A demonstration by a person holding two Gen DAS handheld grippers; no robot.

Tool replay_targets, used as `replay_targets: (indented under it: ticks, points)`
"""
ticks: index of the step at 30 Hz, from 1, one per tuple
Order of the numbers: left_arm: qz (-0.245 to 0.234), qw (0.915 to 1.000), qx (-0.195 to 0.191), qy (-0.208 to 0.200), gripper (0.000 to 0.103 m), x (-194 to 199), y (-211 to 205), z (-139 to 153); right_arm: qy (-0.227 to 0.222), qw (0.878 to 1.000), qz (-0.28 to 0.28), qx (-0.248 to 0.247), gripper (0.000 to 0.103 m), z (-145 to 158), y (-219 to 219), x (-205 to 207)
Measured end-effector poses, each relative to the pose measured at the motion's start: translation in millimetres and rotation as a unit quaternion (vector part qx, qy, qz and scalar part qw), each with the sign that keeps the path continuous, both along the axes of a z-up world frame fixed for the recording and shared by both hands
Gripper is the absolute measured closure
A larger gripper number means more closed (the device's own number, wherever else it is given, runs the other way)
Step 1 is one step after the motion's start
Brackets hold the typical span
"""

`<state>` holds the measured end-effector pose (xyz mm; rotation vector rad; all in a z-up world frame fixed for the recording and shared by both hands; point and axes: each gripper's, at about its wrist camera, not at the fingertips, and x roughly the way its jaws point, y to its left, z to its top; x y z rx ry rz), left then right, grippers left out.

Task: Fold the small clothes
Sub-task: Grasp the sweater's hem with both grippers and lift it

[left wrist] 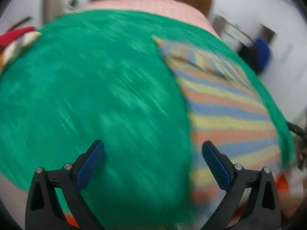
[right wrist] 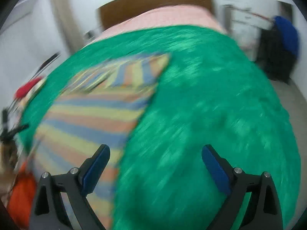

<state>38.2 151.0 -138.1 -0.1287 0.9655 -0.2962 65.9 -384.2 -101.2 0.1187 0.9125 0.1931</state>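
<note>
A striped garment [left wrist: 226,103] in blue, yellow and orange bands lies flat on a green cloth [left wrist: 96,95], with a folded part at its far end. In the left wrist view it lies to the right, and my left gripper [left wrist: 153,149] hangs open over the green cloth beside the garment's left edge. In the right wrist view the striped garment [right wrist: 92,115] lies to the left on the green cloth [right wrist: 211,115]. My right gripper [right wrist: 155,153] is open, its left finger over the garment's near right edge. Nothing is between either pair of fingers. Both views are motion-blurred.
The green cloth covers a bed with a pink sheet [left wrist: 145,3] and a brown headboard [right wrist: 153,2]. Red and patterned clothes [left wrist: 17,36] sit at the far left. An orange item [right wrist: 21,193] lies near left. A dark and blue bundle [right wrist: 282,44] stands at the right.
</note>
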Motion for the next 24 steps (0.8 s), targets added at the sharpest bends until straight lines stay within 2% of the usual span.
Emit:
replay_targets:
  ticks: [3, 4, 5, 7, 9, 10, 11, 13, 14, 16, 21, 24]
  points:
    - [-0.038, 0.9988, 0.013, 0.028, 0.003, -28, -29, -13, 0.057, 0.995, 0.073, 0.03, 0.008, -8, 31, -42]
    - [-0.048, 0.998, 0.018, 0.038, 0.008, -33, -39, -18, 0.079, 0.992, 0.09, 0.036, 0.01, -16, 42, -58]
    - [-0.056, 0.9971, 0.022, 0.047, 0.019, -36, -47, -22, 0.089, 0.991, 0.095, 0.039, 0.013, -22, 47, -64]
    - [-0.069, 0.9948, 0.033, 0.066, 0.031, -37, -61, -29, 0.113, 0.988, 0.092, 0.044, 0.028, -37, 53, -76]
    - [-0.08, 0.9931, 0.038, 0.077, 0.034, -36, -72, -33, 0.137, 0.986, 0.076, 0.06, 0.033, -51, 55, -81]
    - [-0.084, 0.9926, 0.038, 0.079, 0.043, -35, -75, -34, 0.141, 0.985, 0.072, 0.075, 0.038, -56, 55, -82]
    - [-0.088, 0.992, 0.039, 0.082, 0.068, -34, -78, -37, 0.14, 0.983, 0.073, 0.089, 0.044, -62, 58, -81]
    - [-0.091, 0.9904, 0.031, 0.099, 0.099, -29, -80, -40, 0.144, 0.982, 0.078, 0.095, 0.075, -68, 66, -76]
    - [-0.087, 0.9904, 0.02, 0.105, 0.099, -27, -78, -39, 0.149, 0.981, 0.081, 0.093, 0.097, -72, 71, -73]
    - [-0.086, 0.9906, 0.004, 0.106, 0.1, -28, -72, -32, 0.155, 0.982, 0.081, 0.075, 0.097, -72, 76, -66]
    - [-0.103, 0.9887, -0.015, 0.108, 0.1, -44, -58, -18, 0.138, 0.986, 0.083, 0.051, 0.097, -42, 68, -83]
    - [-0.114, 0.9872, -0.007, 0.111, 0.1, -52, -64, -17, 0.135, 0.986, 0.084, 0.047, 0.098, -28, 64, -94]
